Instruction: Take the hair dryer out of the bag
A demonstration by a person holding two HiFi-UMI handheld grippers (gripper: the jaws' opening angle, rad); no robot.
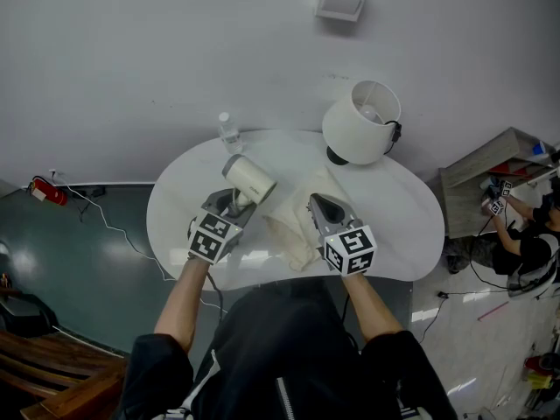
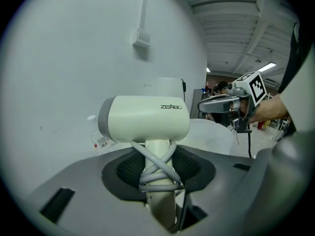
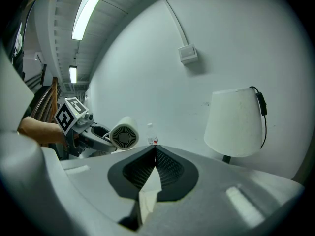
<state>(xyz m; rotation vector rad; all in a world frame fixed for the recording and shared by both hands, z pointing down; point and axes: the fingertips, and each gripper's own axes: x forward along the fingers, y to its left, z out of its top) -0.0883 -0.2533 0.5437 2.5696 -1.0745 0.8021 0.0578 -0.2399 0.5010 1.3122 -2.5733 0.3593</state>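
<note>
While left tool [image 1: 234,202] grips one hair dryer [image 1: 249,178], right tool [image 1: 317,205] pinches one bag [image 1: 290,234].

We look down on a white oval table [image 1: 398,213] against a pale wall [image 1: 157,51], a white-shaded lamp [image 1: 361,121] at its far edge, a wall box [image 1: 340,0] above, dark glossy floor [image 1: 79,261], red extinguisher [image 1: 45,191] at the skirting, strip lights [image 3: 88,11] overhead.

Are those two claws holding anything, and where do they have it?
Left gripper clamps the hair dryer by its cord-wrapped handle. Right gripper pinches a bit of the cloth bag.
</note>
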